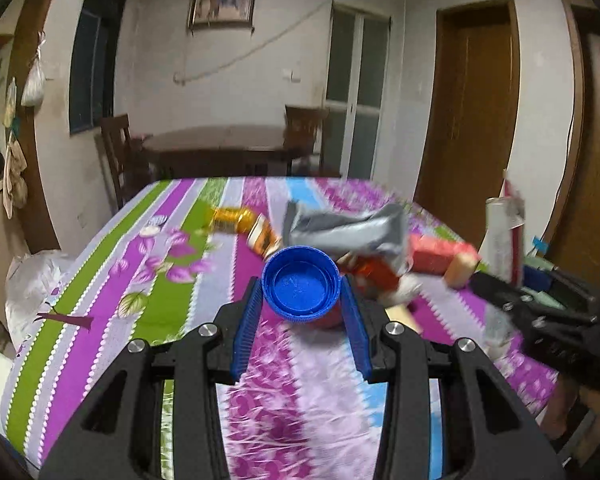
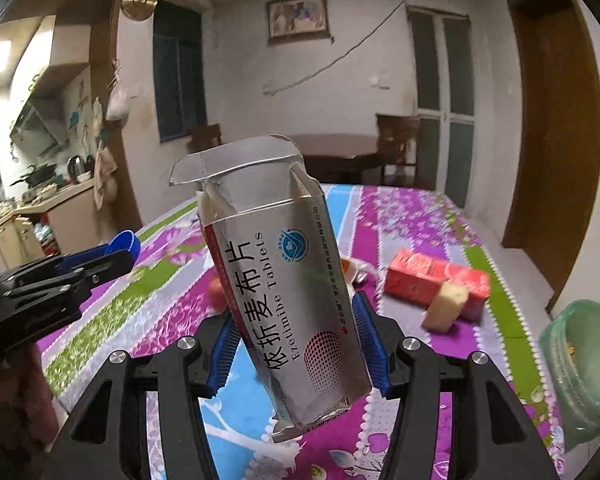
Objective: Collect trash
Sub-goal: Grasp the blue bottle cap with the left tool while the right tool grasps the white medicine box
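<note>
My left gripper (image 1: 301, 295) is shut on a blue bottle cap (image 1: 301, 283), open side toward the camera, held above the striped tablecloth (image 1: 148, 280). My right gripper (image 2: 296, 322) is shut on a silver Ezetimibe tablet box (image 2: 284, 280) with its top flap open, held above the table. That box also shows at the right of the left wrist view (image 1: 502, 236). On the cloth lie a crumpled silver wrapper (image 1: 348, 232), a gold wrapper (image 1: 232, 218), a red box (image 2: 432, 276) and a beige block (image 2: 446, 306).
A green-lined bin (image 2: 584, 364) stands at the right table edge. The left gripper and cap (image 2: 122, 242) show at the left of the right wrist view. A dark dining table with chairs (image 1: 220, 148) stands behind. A white bag (image 1: 28, 288) lies left of the table.
</note>
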`<action>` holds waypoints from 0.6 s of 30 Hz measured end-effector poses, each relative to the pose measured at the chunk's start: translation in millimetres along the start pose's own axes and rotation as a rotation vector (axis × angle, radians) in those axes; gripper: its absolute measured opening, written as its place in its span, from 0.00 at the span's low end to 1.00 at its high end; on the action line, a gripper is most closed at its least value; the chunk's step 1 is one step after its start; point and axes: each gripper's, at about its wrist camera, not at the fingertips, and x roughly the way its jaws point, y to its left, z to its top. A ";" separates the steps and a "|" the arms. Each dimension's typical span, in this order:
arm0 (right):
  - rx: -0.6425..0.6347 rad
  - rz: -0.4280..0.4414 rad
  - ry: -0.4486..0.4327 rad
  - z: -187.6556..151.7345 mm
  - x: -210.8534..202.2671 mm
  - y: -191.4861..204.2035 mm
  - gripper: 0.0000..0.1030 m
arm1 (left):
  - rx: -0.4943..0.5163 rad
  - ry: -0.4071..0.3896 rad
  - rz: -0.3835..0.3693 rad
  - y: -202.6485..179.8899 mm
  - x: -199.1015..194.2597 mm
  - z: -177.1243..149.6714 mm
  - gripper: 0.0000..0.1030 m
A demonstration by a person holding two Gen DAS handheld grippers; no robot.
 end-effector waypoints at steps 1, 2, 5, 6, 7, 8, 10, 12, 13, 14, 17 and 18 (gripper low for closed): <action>0.001 -0.008 -0.011 1.5 -3.7 0.1 0.54 | 0.003 -0.013 0.004 -5.0 -2.5 0.4 0.37; 0.002 -0.014 -0.019 2.3 -7.6 0.3 0.54 | 0.003 -0.021 0.002 -9.1 -4.0 1.1 0.37; -0.007 -0.039 -0.037 5.8 -14.4 2.1 0.54 | -0.004 -0.032 -0.011 -21.7 -4.4 2.9 0.37; -0.006 -0.041 -0.042 5.9 -19.0 3.6 0.54 | -0.007 -0.033 -0.015 -24.3 -4.0 3.6 0.37; -0.006 -0.045 -0.046 6.7 -22.5 4.0 0.54 | -0.010 -0.033 -0.021 -27.4 -3.6 4.6 0.37; -0.009 -0.053 -0.053 7.2 -26.2 3.7 0.54 | -0.010 -0.038 -0.023 -29.6 -4.0 5.1 0.37; -0.004 -0.057 -0.065 9.3 -33.8 4.0 0.54 | -0.004 -0.041 -0.029 -34.0 -2.3 6.0 0.37; -0.005 -0.065 -0.078 11.2 -40.0 2.1 0.54 | -0.001 -0.052 -0.034 -37.6 -1.8 7.8 0.37; -0.002 -0.067 -0.085 12.8 -43.1 0.3 0.54 | 0.004 -0.053 -0.040 -40.6 -0.9 9.9 0.37; -0.002 -0.071 -0.091 14.1 -45.8 -1.6 0.54 | 0.006 -0.058 -0.044 -43.3 -0.5 11.7 0.37; 0.000 -0.090 -0.103 20.2 -53.7 -12.5 0.54 | 0.015 -0.068 -0.061 -52.0 3.3 17.4 0.37; 0.001 -0.098 -0.104 21.9 -56.0 -16.6 0.54 | 0.019 -0.071 -0.066 -55.2 5.0 19.4 0.37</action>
